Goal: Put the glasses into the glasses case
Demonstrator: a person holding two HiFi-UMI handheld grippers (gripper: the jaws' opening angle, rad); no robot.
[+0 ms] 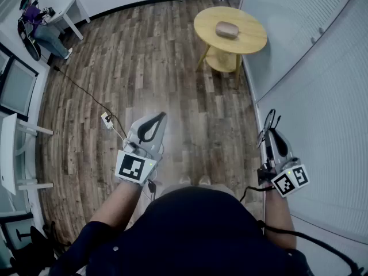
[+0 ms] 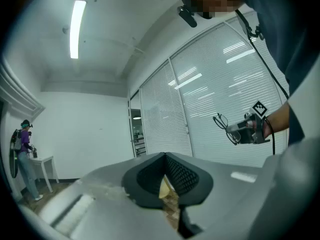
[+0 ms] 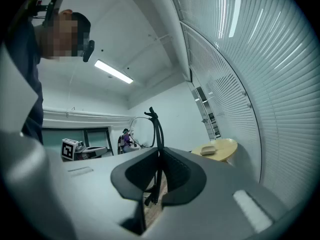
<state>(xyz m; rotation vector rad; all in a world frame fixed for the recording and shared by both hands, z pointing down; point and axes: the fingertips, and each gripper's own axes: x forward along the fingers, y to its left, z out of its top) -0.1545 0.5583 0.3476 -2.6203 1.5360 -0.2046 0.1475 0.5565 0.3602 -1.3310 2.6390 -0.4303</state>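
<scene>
A pair of thin black-framed glasses [image 1: 267, 125] sticks up out of my right gripper [image 1: 271, 134], which is shut on its folded arms. In the right gripper view the glasses [image 3: 148, 129] rise from between the closed pads of the right gripper [image 3: 159, 153]. The brownish glasses case [image 1: 227, 29] lies shut on a round wooden table [image 1: 252, 43] far ahead, also visible as the case [image 3: 208, 150] in the right gripper view. My left gripper [image 1: 160, 117] hangs at waist height over the floor, shut with nothing in it [image 2: 165, 157]. From the left gripper view, the glasses [image 2: 223, 126] show in the right gripper.
White slatted blind walls [image 1: 322, 85] run along the right, close to my right gripper. A power strip and cable [image 1: 107, 119] lie on the wooden floor. Another person [image 1: 40, 30] stands by a white desk [image 1: 72, 10] at the far left.
</scene>
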